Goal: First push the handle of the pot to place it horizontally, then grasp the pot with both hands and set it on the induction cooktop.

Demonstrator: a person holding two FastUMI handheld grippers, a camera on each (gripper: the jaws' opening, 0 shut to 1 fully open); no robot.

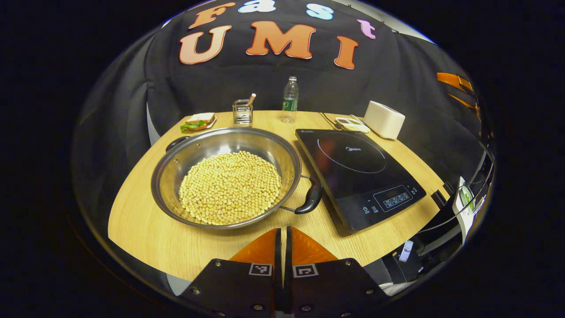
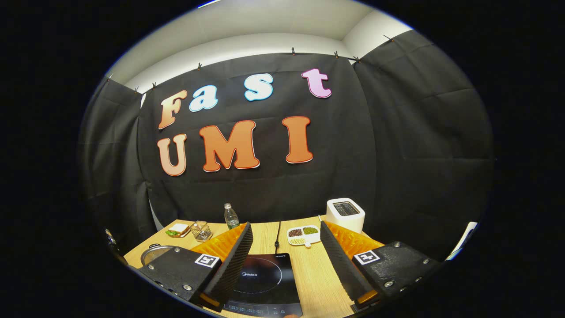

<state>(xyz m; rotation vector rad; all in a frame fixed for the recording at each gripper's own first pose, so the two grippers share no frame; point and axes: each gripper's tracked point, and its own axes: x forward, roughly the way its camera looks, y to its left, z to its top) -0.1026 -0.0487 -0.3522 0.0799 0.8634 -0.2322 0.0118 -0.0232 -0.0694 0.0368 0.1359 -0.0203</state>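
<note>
Currently, the pot (image 1: 226, 176) rests on the wooden desk (image 1: 145, 229), just left of the induction cooktop (image 1: 359, 176) and not on it. The pot is a wide steel pan filled with pale yellow beans (image 1: 230, 187). Its near black handle (image 1: 311, 196) points toward the cooktop's front-left corner; a second handle (image 1: 175, 142) shows at the far-left rim. In the left gripper view, the left gripper (image 1: 282, 240) hovers at the desk's near edge, in front of the pot, jaws clenched together with nothing between them. In the right gripper view, the right gripper (image 2: 286, 260) sits above the cooktop's near end, jaws released and spread wide, holding nothing. At the back of the desk stand a sandwich (image 1: 197, 121), a clear holder (image 1: 242, 111), a water bottle (image 1: 290, 99), a small divided dish (image 2: 303, 235) and a white toaster (image 1: 384, 119).
</note>
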